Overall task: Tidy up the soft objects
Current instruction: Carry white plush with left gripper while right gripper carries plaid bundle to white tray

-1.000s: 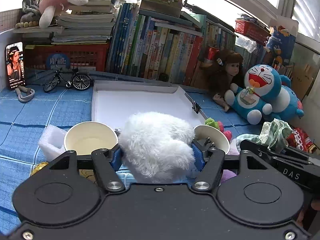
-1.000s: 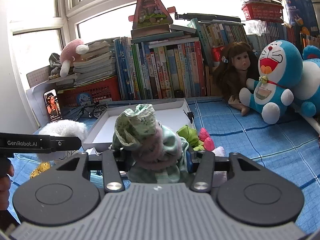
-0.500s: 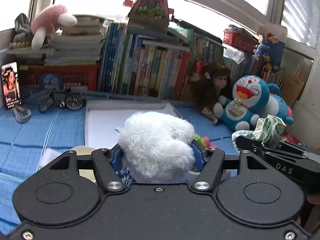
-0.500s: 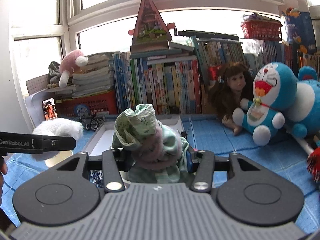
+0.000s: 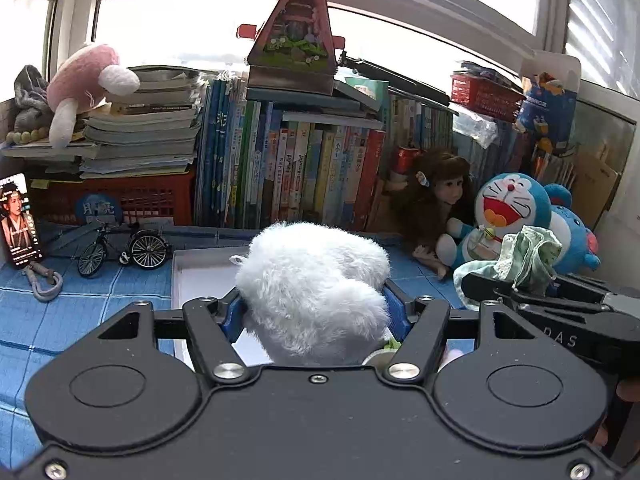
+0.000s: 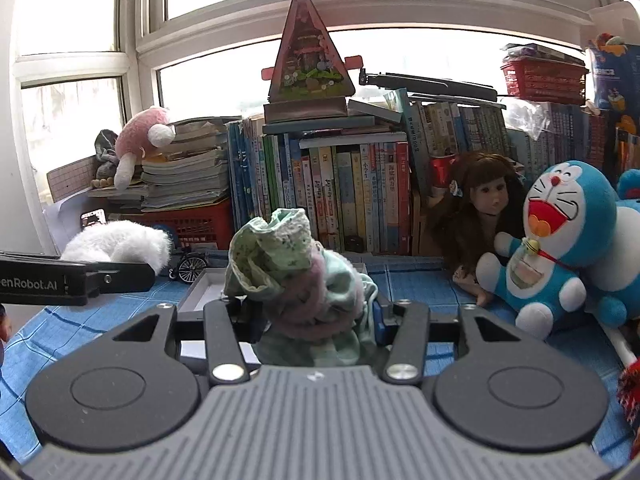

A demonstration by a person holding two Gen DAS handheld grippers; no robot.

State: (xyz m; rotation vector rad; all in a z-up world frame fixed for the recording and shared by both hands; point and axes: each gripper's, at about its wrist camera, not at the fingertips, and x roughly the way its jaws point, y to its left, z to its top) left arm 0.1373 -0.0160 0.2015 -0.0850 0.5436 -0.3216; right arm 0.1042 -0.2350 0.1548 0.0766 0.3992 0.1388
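Left wrist view: a white fluffy plush (image 5: 316, 296) is clamped between the left gripper's (image 5: 316, 312) blue pads, held above the white tray (image 5: 200, 268).

Right wrist view: a green floral cloth bundle (image 6: 304, 280) is gripped in the right gripper (image 6: 316, 316), raised over the blue checked cloth (image 6: 424, 284).
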